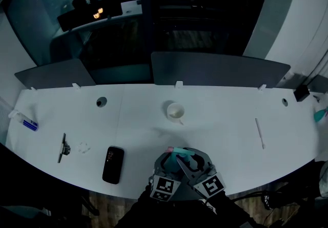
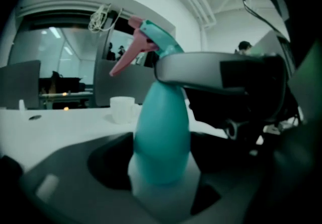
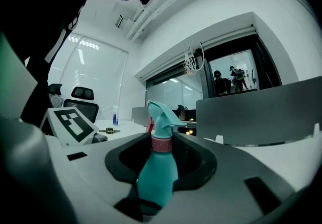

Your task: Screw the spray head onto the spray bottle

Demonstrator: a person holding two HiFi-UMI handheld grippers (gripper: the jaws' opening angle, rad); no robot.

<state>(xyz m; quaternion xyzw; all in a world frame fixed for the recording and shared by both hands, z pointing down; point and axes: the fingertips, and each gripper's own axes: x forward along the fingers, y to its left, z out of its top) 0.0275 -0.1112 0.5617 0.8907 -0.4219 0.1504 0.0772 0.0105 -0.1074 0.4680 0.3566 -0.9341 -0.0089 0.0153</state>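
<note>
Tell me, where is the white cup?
In the head view, the white cup sits in the middle of the desk, just in front of the grey divider and beyond the teal spray bottle.

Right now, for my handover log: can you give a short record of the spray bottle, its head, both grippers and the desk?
spray bottle: teal, roughly upright, at the near desk edge
spray head: on the bottle's neck, pink trigger; how tight, cannot tell
left gripper: shut on the bottle's lower body
right gripper: shut on the spray head's pink collar
desk: white, with a cup and a dark phone
</note>
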